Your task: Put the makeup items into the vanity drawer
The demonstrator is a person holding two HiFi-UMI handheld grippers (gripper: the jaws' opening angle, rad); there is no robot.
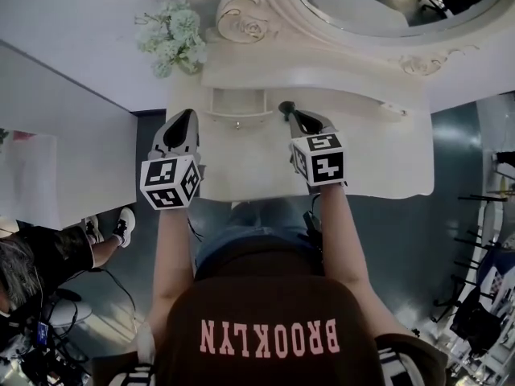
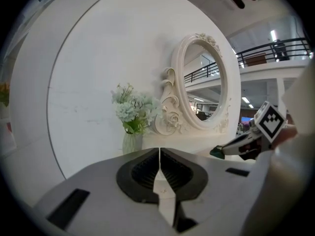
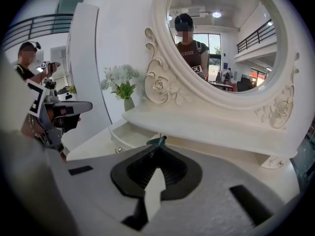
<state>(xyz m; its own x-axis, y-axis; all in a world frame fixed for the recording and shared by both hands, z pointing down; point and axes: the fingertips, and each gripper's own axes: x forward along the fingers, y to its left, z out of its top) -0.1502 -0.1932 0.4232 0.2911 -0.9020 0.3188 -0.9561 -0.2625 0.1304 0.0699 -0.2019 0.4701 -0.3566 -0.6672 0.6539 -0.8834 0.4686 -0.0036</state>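
The white vanity (image 1: 378,155) has a small drawer (image 1: 237,101) pulled open under its mirror shelf; the drawer (image 3: 129,135) looks empty from the right gripper view. My right gripper (image 1: 288,111) hangs over the tabletop just right of the drawer, shut on a small dark green makeup item (image 1: 285,106) that pokes out past the jaw tips (image 3: 158,141). My left gripper (image 1: 187,117) is raised at the drawer's left, its jaws shut (image 2: 159,150) with nothing between them. The left gripper view also catches the right gripper (image 2: 243,147) with the green item (image 2: 216,152).
An oval mirror (image 1: 386,6) in an ornate frame stands at the back of the vanity. A vase of pale flowers (image 1: 170,43) sits at the back left. A white wall panel (image 1: 56,135) runs along the left. Another person's leg and shoe (image 1: 113,232) show at lower left.
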